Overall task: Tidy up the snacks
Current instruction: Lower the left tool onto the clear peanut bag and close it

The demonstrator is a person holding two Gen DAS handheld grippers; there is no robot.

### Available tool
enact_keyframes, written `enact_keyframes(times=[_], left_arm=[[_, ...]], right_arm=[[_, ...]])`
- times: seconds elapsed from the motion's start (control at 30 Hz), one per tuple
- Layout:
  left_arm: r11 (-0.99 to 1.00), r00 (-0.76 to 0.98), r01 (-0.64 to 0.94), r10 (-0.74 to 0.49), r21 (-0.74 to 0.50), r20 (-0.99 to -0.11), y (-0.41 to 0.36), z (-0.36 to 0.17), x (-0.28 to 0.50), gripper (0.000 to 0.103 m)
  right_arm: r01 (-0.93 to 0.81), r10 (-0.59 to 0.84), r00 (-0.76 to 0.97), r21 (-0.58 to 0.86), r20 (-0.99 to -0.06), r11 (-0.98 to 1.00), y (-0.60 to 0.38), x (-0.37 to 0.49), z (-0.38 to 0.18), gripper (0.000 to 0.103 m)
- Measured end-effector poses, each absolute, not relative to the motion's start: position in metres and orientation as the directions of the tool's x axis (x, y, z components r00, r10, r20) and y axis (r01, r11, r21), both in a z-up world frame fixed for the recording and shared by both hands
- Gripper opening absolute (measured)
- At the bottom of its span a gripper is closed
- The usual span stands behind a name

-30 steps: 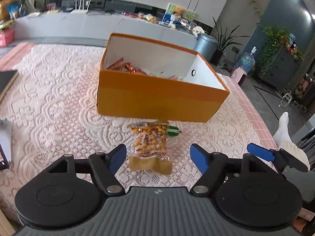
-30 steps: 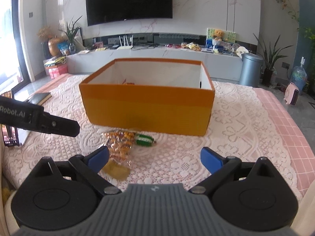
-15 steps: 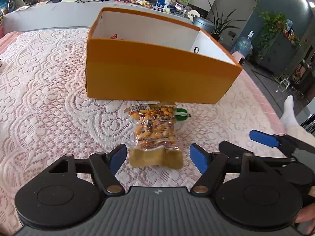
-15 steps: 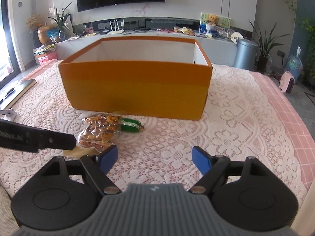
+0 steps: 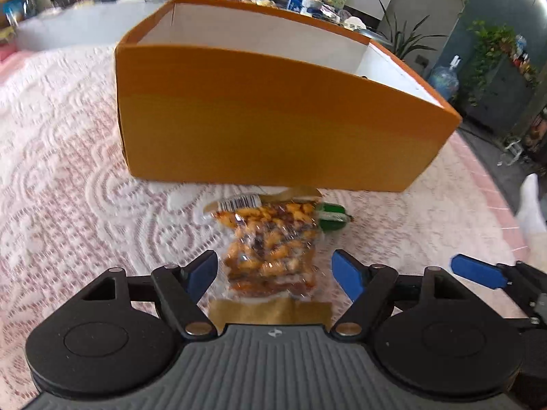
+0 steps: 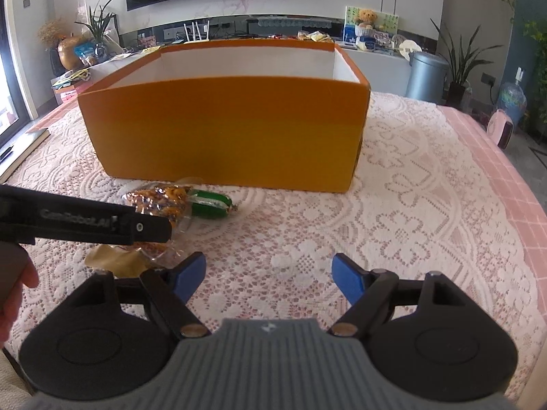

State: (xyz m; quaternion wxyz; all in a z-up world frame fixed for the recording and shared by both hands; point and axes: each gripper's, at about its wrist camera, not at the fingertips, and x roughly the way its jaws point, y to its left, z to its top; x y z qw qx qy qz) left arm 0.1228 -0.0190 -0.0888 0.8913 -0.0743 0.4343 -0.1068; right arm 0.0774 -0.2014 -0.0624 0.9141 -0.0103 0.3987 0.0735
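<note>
Your left gripper points forward and down, its blue-padded jaws spread wide with neither pad pressing on anything; they have just opened a little further. Your right gripper tilts down about the same, jaws parted too, after closing in somewhat, with nothing between them. From the left wrist, one right finger shows at 3 o'clock. From the right wrist, the left gripper's black arm reaches in at 9 o'clock, and your left hand shows at 8 o'clock.

Clear nut packet and green snack lie before orange box
</note>
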Motion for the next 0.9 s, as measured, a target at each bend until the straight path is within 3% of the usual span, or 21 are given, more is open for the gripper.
enact_keyframes(times=[0.33,0.47,0.9], left_arm=[[0.982,0.597,0.124,-0.191,-0.146,-0.779,-0.035,-0.097,0.133,0.091],[0.978,0.609,0.129,-0.208,-0.163,-0.765,-0.034,-0.097,0.136,0.081],[0.978,0.64,0.107,-0.205,-0.178,-0.741,-0.003,-0.076,0.112,0.079]], right_arm=[[-0.154,0.134,0.654,0.042,-0.744,0.987,-0.199,0.083,-0.075,0.079],[-0.167,0.131,0.662,0.025,-0.738,0.986,-0.196,0.082,-0.077,0.079],[-0.291,0.169,0.692,-0.058,-0.702,0.955,-0.172,0.089,-0.08,0.072]])
